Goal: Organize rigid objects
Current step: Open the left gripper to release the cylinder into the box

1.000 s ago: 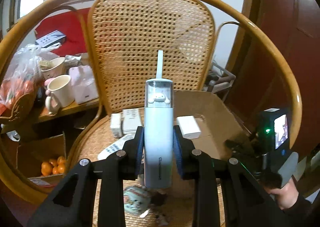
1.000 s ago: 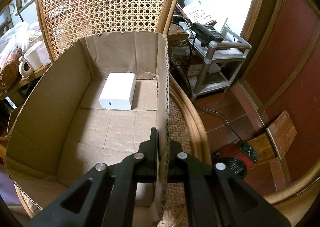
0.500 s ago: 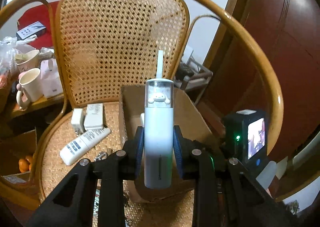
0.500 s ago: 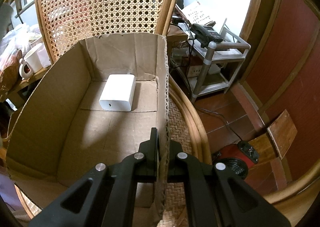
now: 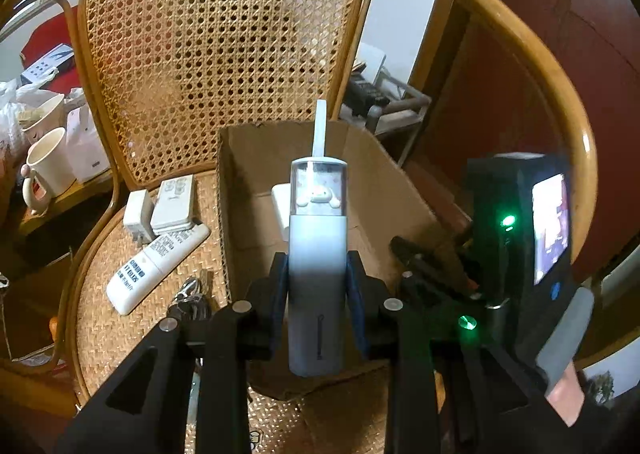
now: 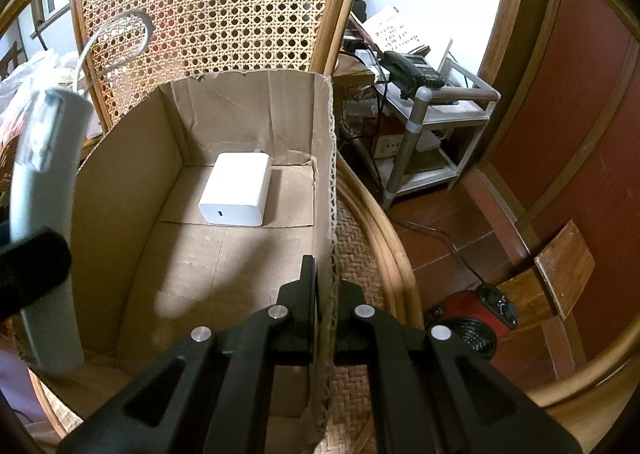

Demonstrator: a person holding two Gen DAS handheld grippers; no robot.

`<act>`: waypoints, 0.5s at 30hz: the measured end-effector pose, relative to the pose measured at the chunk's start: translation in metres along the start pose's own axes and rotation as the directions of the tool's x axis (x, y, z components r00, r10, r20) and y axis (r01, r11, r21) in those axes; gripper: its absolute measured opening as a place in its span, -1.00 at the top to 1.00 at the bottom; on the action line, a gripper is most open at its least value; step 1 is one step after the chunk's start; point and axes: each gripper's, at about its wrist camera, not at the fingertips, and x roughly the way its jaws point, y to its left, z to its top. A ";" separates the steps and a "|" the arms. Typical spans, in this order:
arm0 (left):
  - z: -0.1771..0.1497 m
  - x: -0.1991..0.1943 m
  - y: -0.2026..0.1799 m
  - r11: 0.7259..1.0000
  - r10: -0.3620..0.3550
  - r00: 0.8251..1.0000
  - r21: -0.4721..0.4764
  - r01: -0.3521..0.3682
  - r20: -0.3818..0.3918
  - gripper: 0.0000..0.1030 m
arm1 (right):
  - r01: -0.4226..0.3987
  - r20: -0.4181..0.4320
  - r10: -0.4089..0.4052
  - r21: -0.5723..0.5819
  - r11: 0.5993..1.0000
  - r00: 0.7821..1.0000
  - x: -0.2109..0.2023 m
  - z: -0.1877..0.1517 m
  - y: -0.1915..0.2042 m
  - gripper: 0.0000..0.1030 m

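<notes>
Fingers of the left gripper (image 5: 317,286) are pinching the pale blue bottle (image 5: 317,266) at mid-body, long axis upright, nozzle up. Right gripper (image 6: 325,294) is clamping the cardboard box (image 6: 320,158) by its right wall. Box opening is lying ahead of and below the bottle; white charger (image 6: 236,189) is sitting at the far end, near floor bare. Left hand is nearer the drop.

Upright pale-blue bottle (image 5: 317,282), perhaps above box (image 5: 404,190)
</notes>
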 end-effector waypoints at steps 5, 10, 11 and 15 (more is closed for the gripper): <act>-0.002 0.003 0.002 1.000 0.022 1.000 0.006 -0.022 -0.008 0.52 | 0.001 -0.001 -0.001 0.000 1.000 1.000 0.000 0.000 0.001 0.88; 0.000 -0.004 0.003 1.000 0.026 0.999 0.012 -0.026 0.019 0.52 | 0.002 -0.003 -0.002 -0.003 1.000 1.000 0.000 -0.001 0.002 0.88; 0.000 -0.003 0.004 1.000 0.030 0.999 0.009 -0.030 0.014 0.52 | 0.003 -0.001 -0.003 -0.003 1.000 1.000 0.000 -0.001 0.002 0.88; 0.001 -0.005 0.008 0.999 0.050 0.999 0.003 -0.050 0.005 0.49 | 0.003 -0.001 -0.003 -0.001 1.000 1.000 0.000 -0.002 0.003 0.88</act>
